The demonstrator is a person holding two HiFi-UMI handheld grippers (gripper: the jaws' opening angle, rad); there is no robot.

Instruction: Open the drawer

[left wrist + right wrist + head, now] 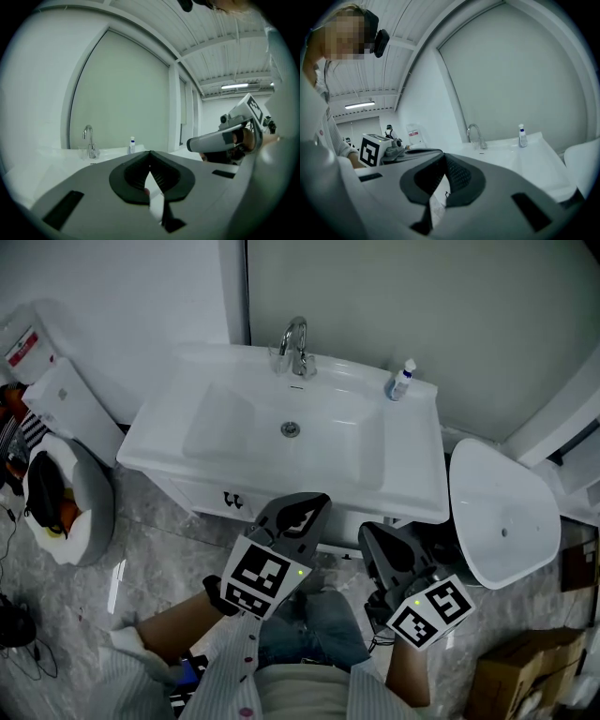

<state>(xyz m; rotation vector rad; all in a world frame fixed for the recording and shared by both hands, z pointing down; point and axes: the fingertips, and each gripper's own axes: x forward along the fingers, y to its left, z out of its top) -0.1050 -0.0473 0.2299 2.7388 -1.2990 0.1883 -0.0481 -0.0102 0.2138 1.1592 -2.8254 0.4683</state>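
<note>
Drawer (201,493) shut, centre-left under sink (150,442), handle (232,500) untouched | head view: left tool (312,506), right tool (375,538) short of drawer front | left gripper view: jaws pressed together, empty | right gripper view: same | step: approach; next: spread left tool, pinch handle, pull.

Left tongs (315,502) and right tongs (369,534) hang side by side just before the sink (225,423), pointing toward it, both closed and empty.
</note>
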